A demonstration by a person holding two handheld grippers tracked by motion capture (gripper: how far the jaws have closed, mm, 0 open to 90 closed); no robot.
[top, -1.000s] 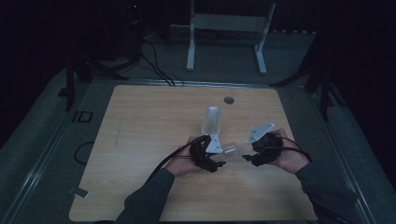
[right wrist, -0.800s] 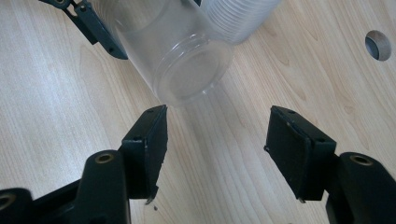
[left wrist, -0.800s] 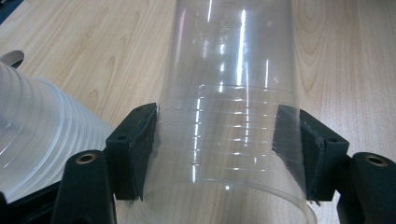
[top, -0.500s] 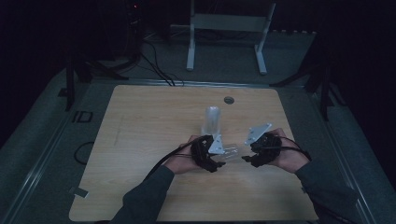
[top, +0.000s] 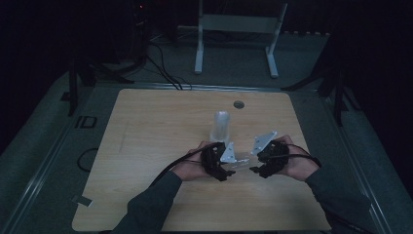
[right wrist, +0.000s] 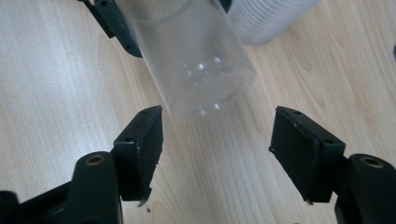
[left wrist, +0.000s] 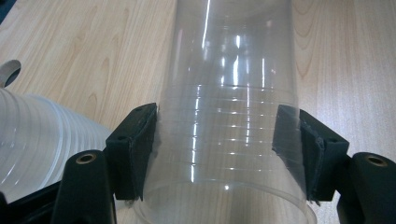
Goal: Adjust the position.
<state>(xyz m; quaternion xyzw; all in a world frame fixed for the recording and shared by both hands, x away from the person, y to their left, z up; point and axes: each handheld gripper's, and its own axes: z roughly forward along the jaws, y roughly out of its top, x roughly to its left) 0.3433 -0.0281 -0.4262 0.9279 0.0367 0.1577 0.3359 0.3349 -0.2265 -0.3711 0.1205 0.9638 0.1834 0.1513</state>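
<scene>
Since the earlier high-view frames, both hands sit almost where they were at the lower middle of the picture, and the change we can tell is at the right gripper (right wrist: 217, 154): its jaws have just been opening, and nothing lies between them now.

We judge the work to be separating clear plastic cups from a stack. One step looks done: a single clear cup (left wrist: 233, 116) is free of the stack and held by the left gripper (left wrist: 224, 149), whose pads (left wrist: 140, 144) press on its ribbed wall from both sides, jaws narrowed around it. In the right gripper view that cup juts down from the top centre, its far end just above and between the spread right jaws without touching them; the right gripper seems to have let go of it. What is left, as we read it, is setting this cup down and going back for the next.

The stack of cups (top: 220, 127) stands upright at mid-table in the high view, just above the left gripper (top: 229, 168) and near the right gripper (top: 258, 168). In the left gripper view it fills the lower left, a ribbed white mass (left wrist: 42, 140) just beside the left jaw. A small round hole (top: 238, 104) lies in the wooden table (top: 146, 146) farther up.
</scene>
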